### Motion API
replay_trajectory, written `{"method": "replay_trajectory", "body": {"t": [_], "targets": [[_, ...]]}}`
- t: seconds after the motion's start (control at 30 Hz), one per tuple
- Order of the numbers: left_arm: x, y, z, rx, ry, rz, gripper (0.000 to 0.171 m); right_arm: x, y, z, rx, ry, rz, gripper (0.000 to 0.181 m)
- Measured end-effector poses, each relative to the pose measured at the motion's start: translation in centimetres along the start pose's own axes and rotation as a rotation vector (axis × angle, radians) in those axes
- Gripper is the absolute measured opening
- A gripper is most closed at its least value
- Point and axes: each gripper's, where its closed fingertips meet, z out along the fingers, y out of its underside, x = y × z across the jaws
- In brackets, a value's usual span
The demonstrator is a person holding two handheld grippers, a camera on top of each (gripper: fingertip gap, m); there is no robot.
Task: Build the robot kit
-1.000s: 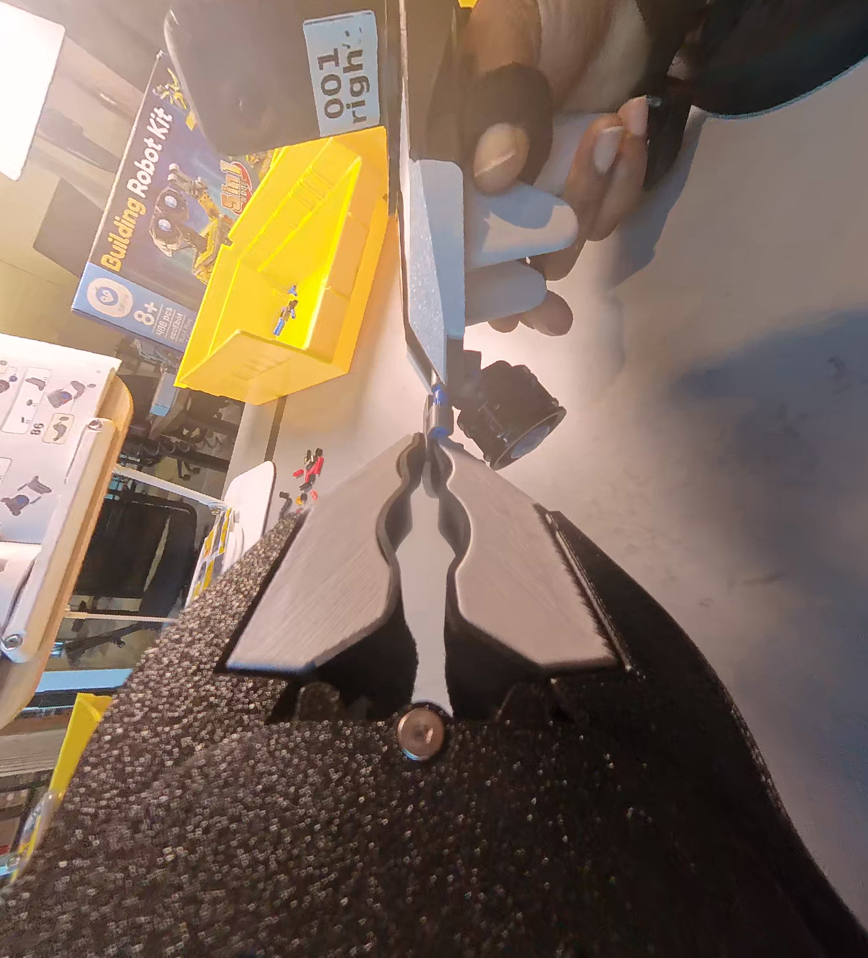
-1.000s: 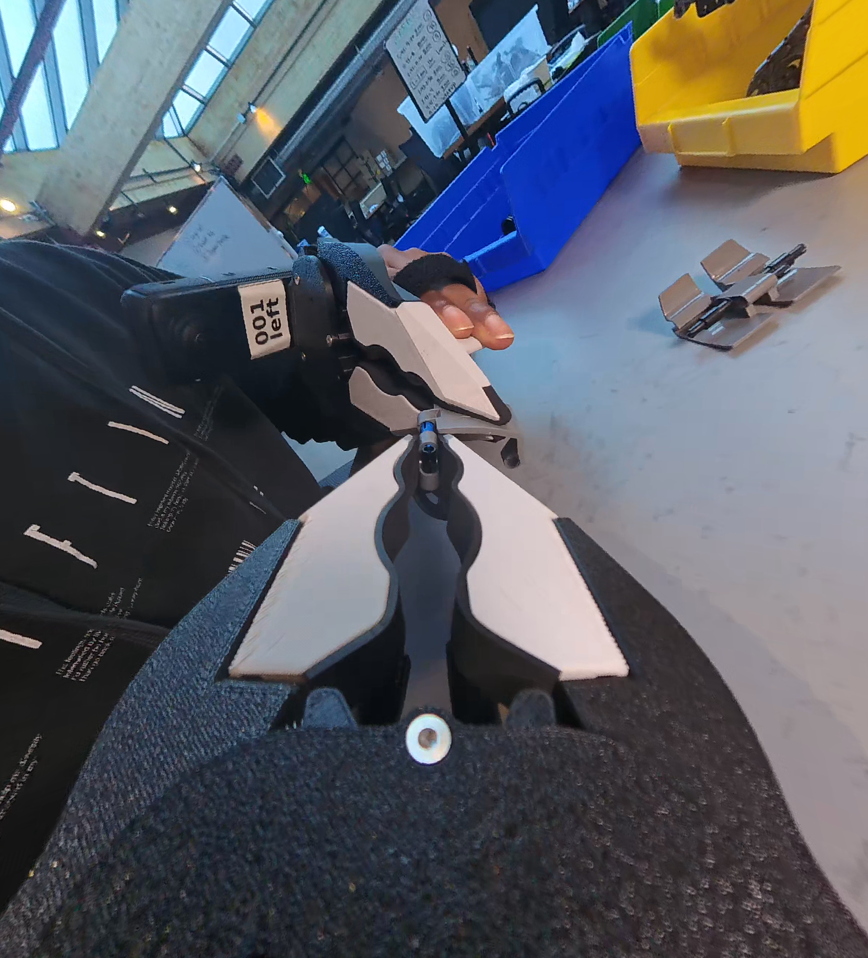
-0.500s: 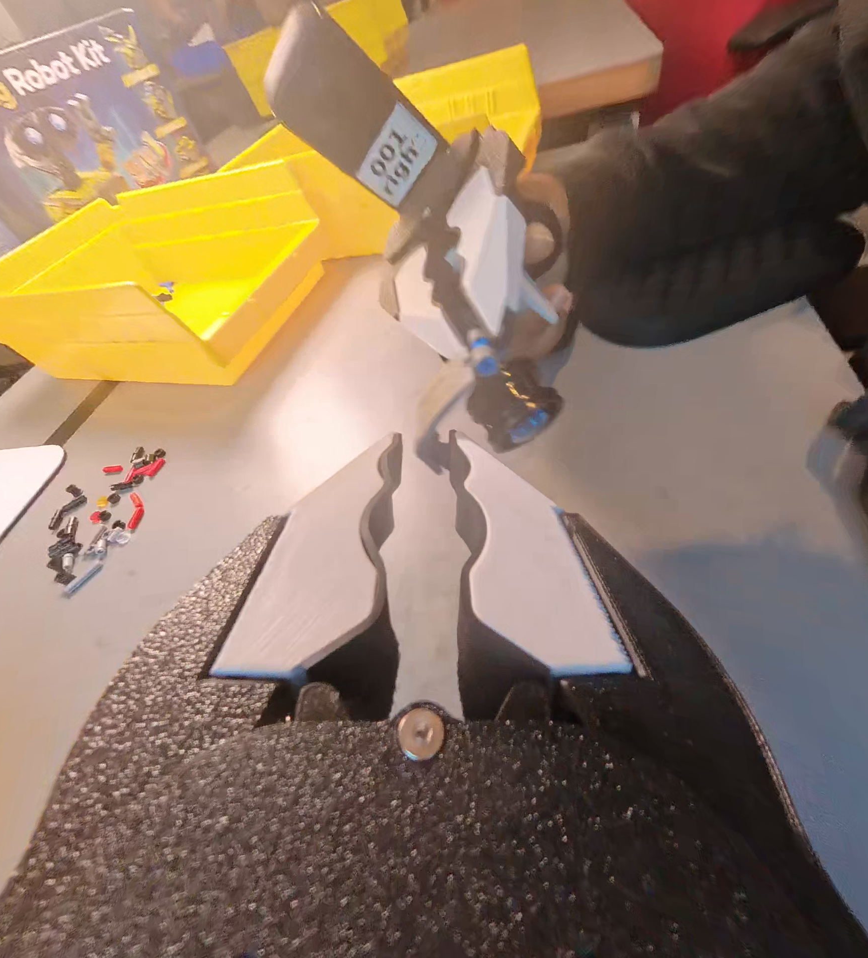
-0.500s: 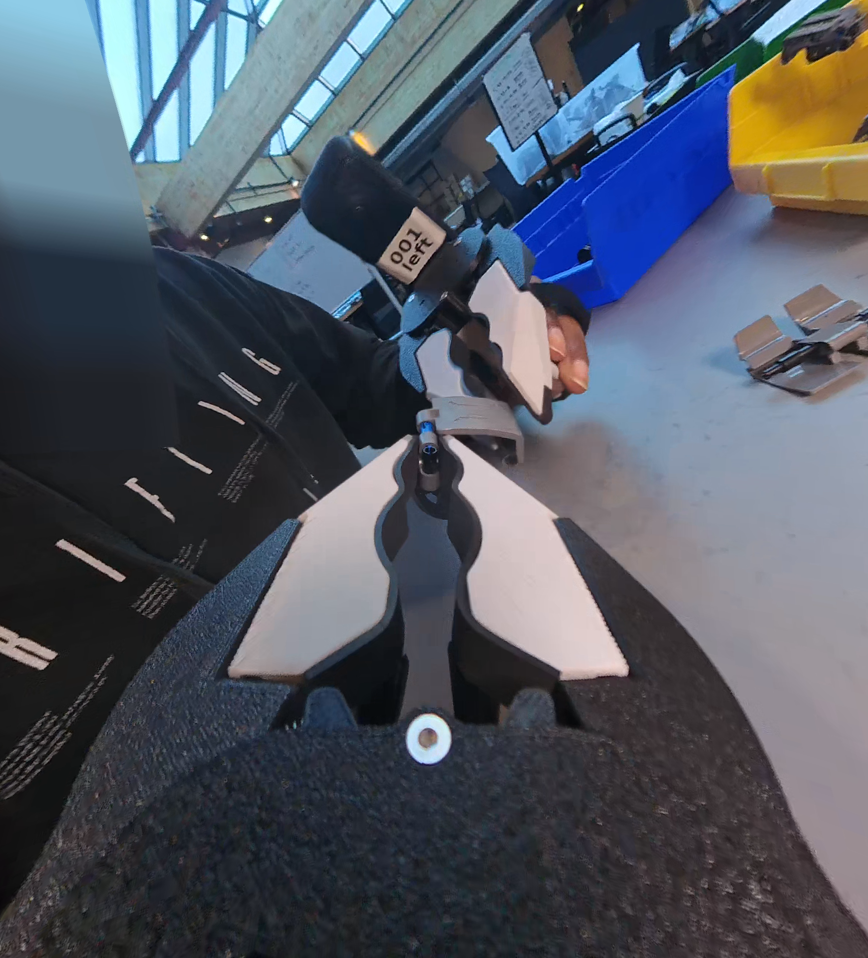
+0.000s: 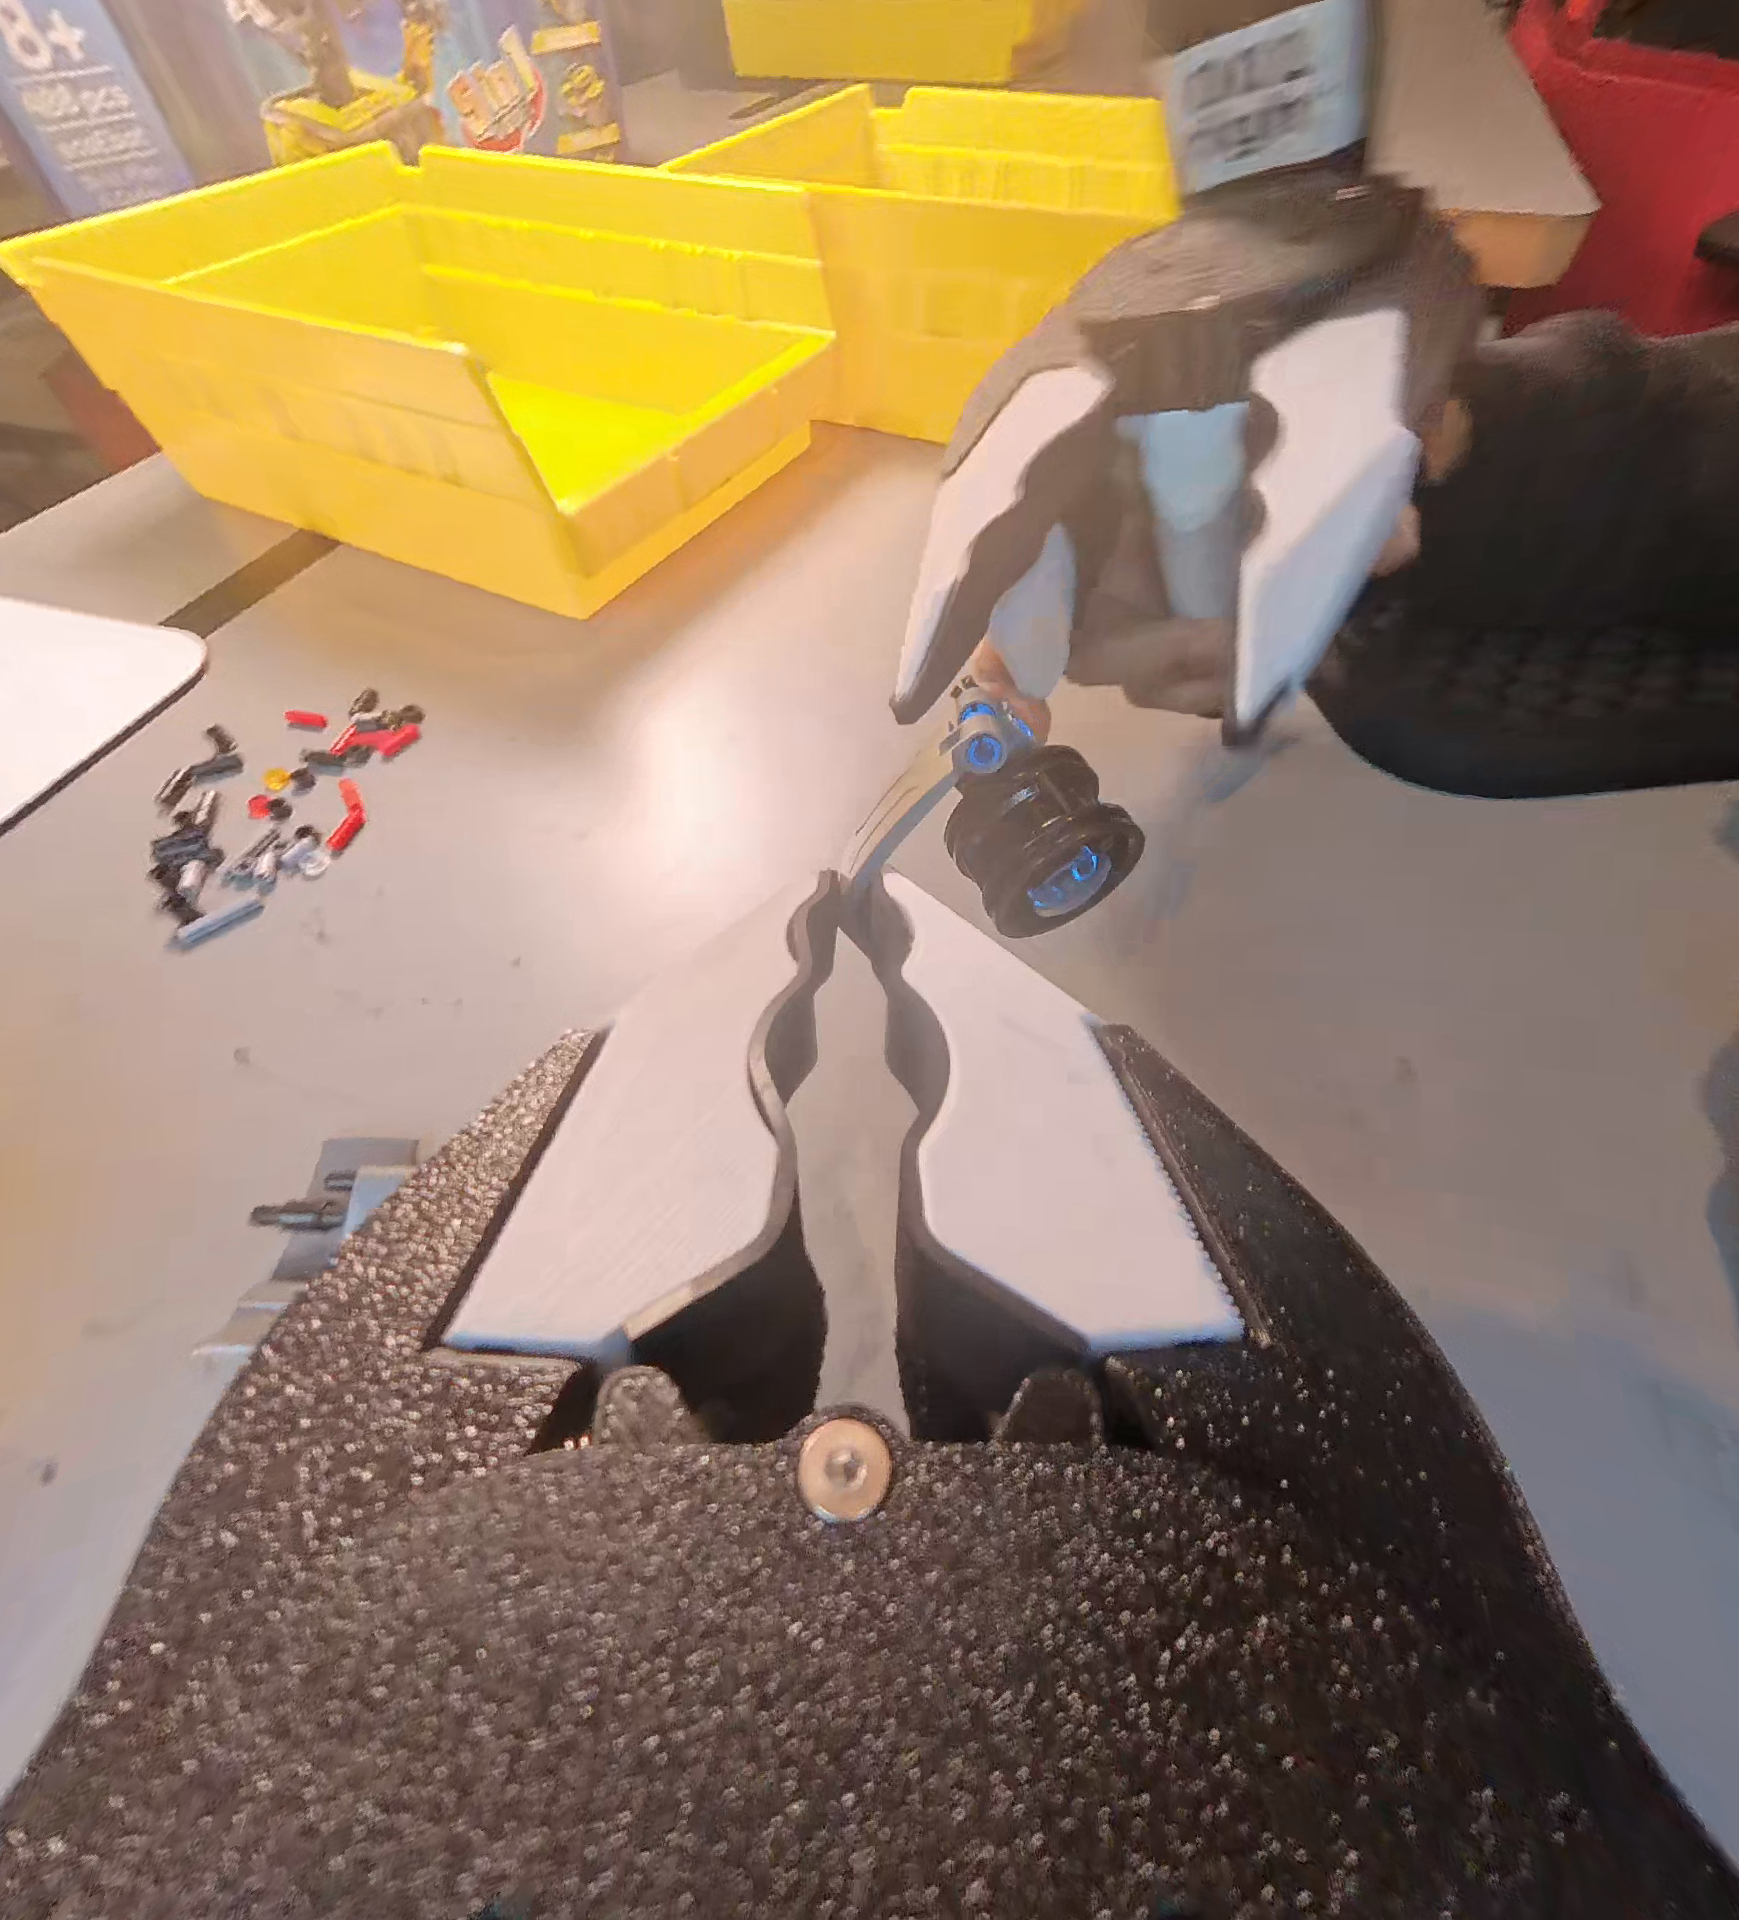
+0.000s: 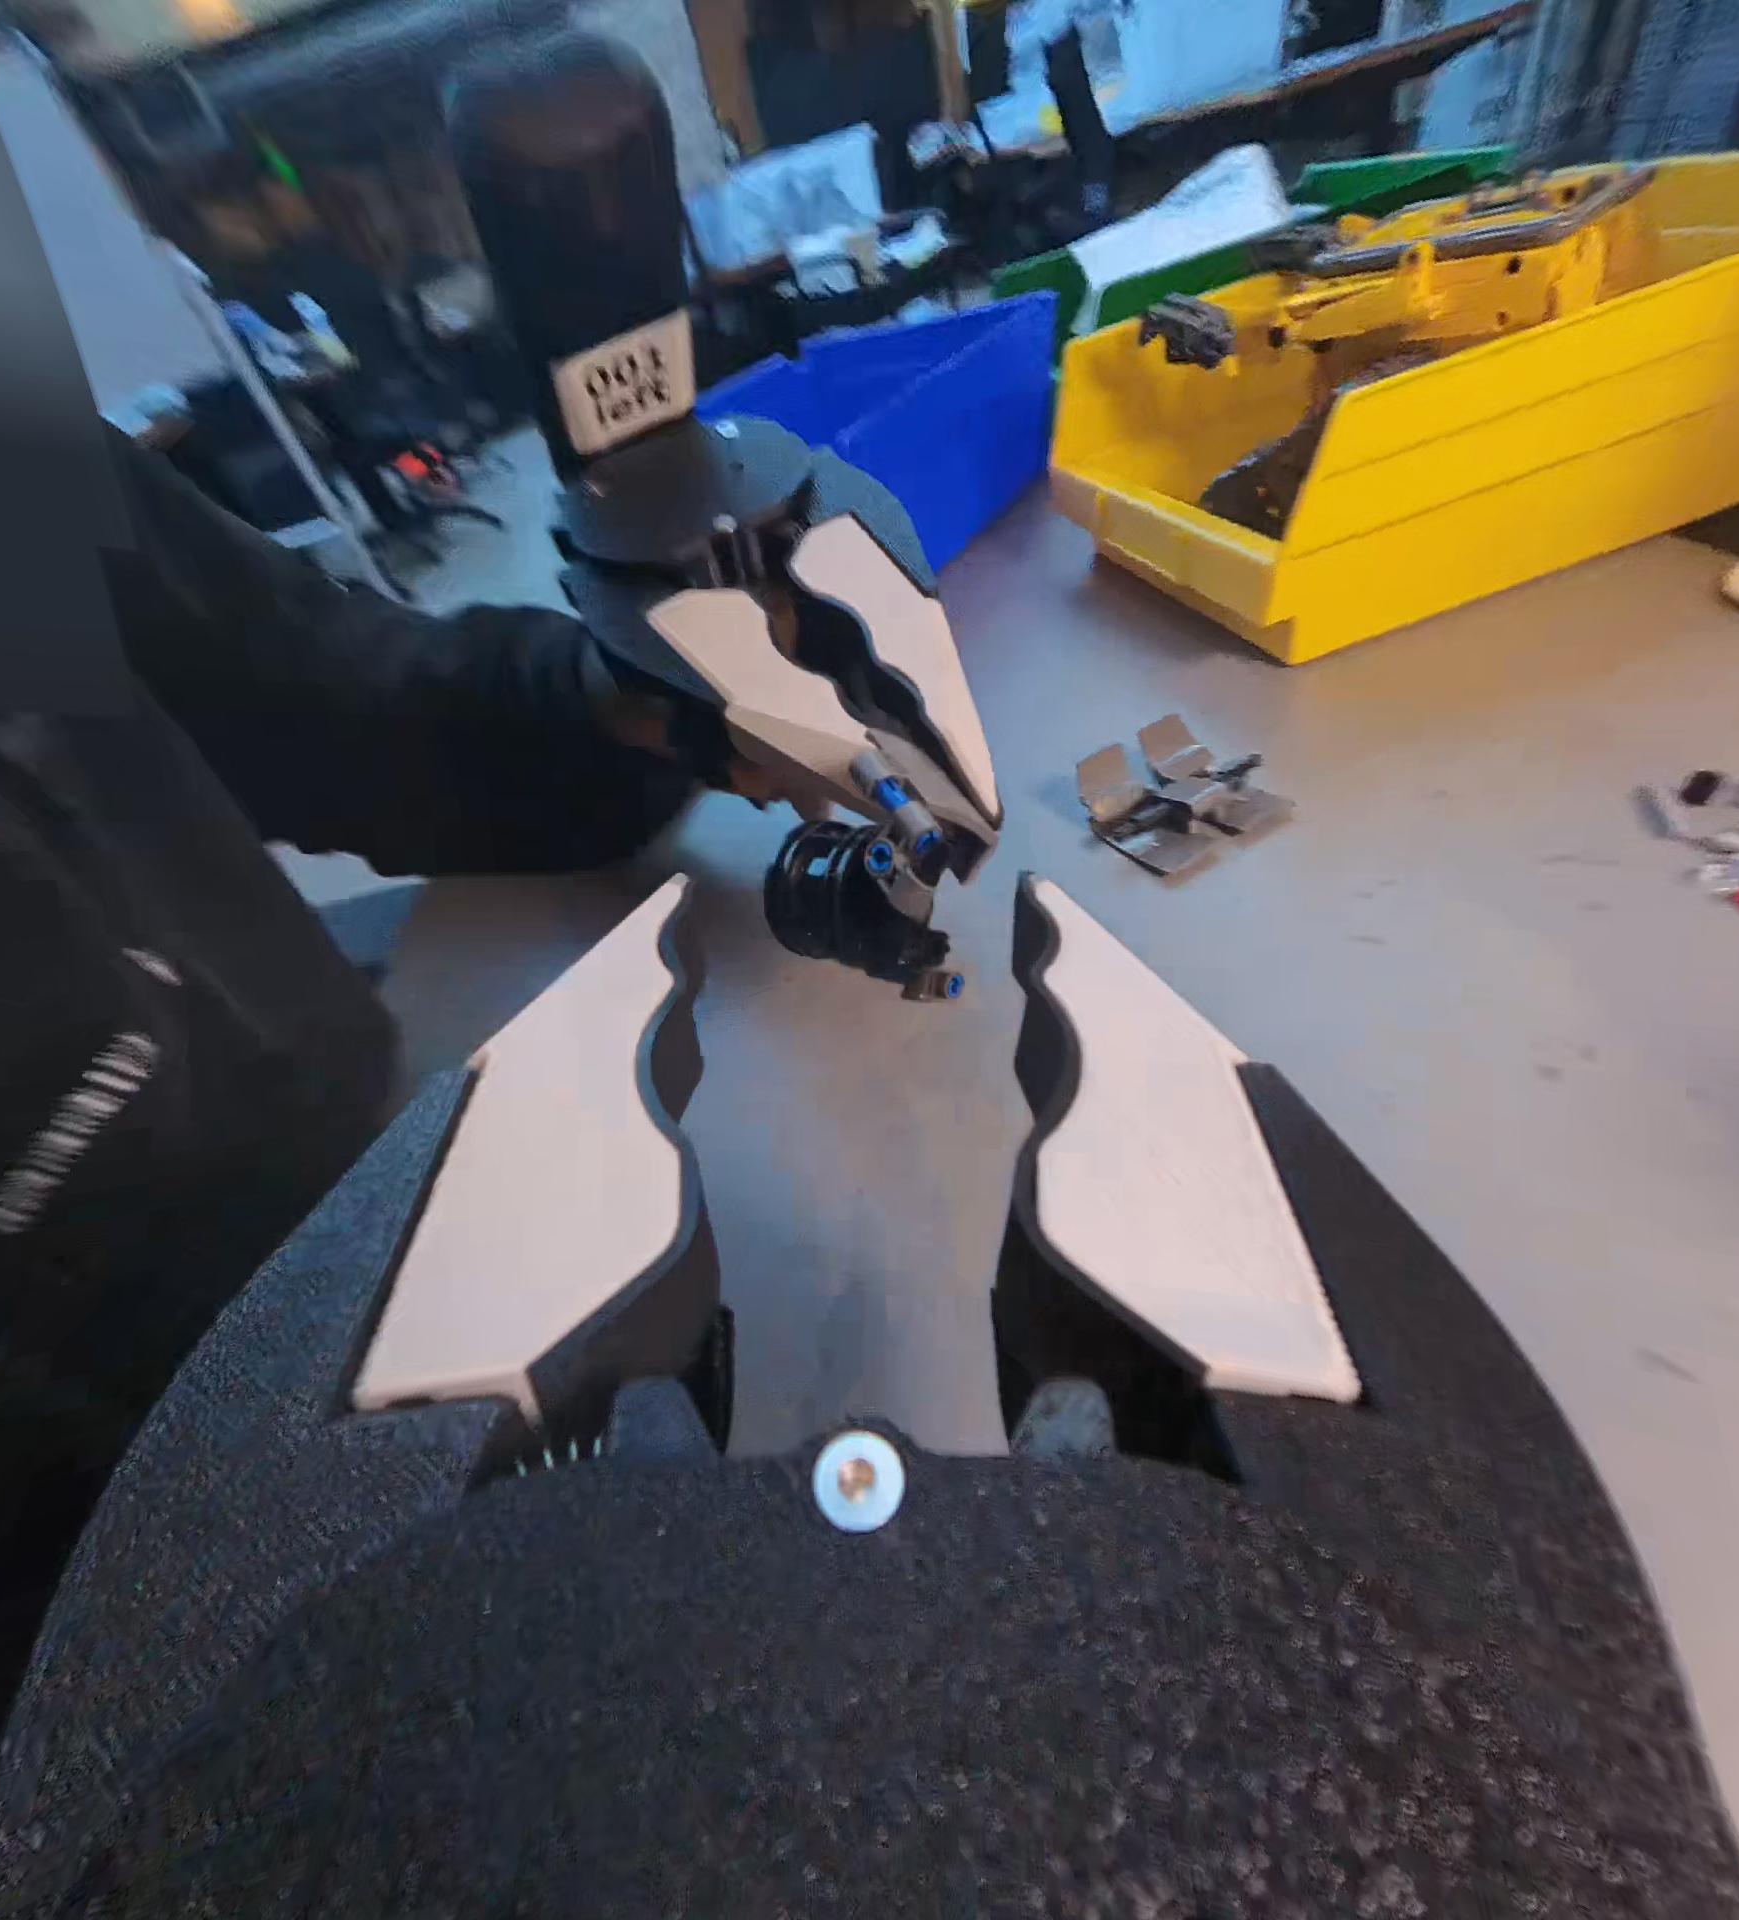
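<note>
Left gripper (image 5: 857, 896) jaws pinched on grey beam (image 5: 896, 821) bearing black wheel (image 5: 1041, 842); right gripper (image 6: 849, 894) jaws wide, empty, above worktop (image 6: 1364, 1039).

Two hand-held grippers, the left (image 5: 854, 899) and the right (image 6: 849, 894), share one grey counter (image 5: 1364, 1143). One small assembly, a grey beam (image 5: 891, 821) carrying one black wheel (image 5: 1041, 847) and blue pins, sits between them. Three yellow bins (image 5: 491, 374) appear in the left wrist view; the right wrist view shows one yellow bin (image 6: 1467, 499), one blue bin (image 6: 917, 405) and one grey folded part (image 6: 1171, 795). One scatter of small red, black and grey pieces (image 5: 262, 800), too many and too fine to count, lies beside one white board (image 5: 34, 707).
</note>
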Motion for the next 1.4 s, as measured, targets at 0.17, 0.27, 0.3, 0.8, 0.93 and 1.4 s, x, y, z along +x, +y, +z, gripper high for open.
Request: {"method": "replay_trajectory", "body": {"t": [0.17,0.27,0.3,0.8,0.93,1.4], "targets": [[-1.3,0.2,0.0,-0.012,-0.089,-0.045,0.004,2.0,1.4,2.9,-0.132,0.319,-0.138,0.068],[-1.6,0.2,-0.1,-0.018,-0.125,-0.033,0.004,2.7,0.9,3.3,-0.115,0.396,-0.197,0.044],[-1.8,0.1,-0.3,-0.016,-0.139,-0.021,0.004,2.7,0.6,3.3,-0.099,0.395,-0.200,0.043],[-1.8,-1.7,-1.3,0.023,-0.270,0.183,0.004,1.4,-0.3,3.3,0.172,-0.018,0.527,0.040],[-1.4,-1.9,-1.4,0.027,-0.261,0.211,0.003,1.2,-0.4,3.2,0.186,-0.060,0.521,0.041],[-0.3,-2.8,-1.6,0.127,-0.133,0.190,0.028,1.6,-2.4,1.5,0.236,0.025,0.254,0.039]]}}
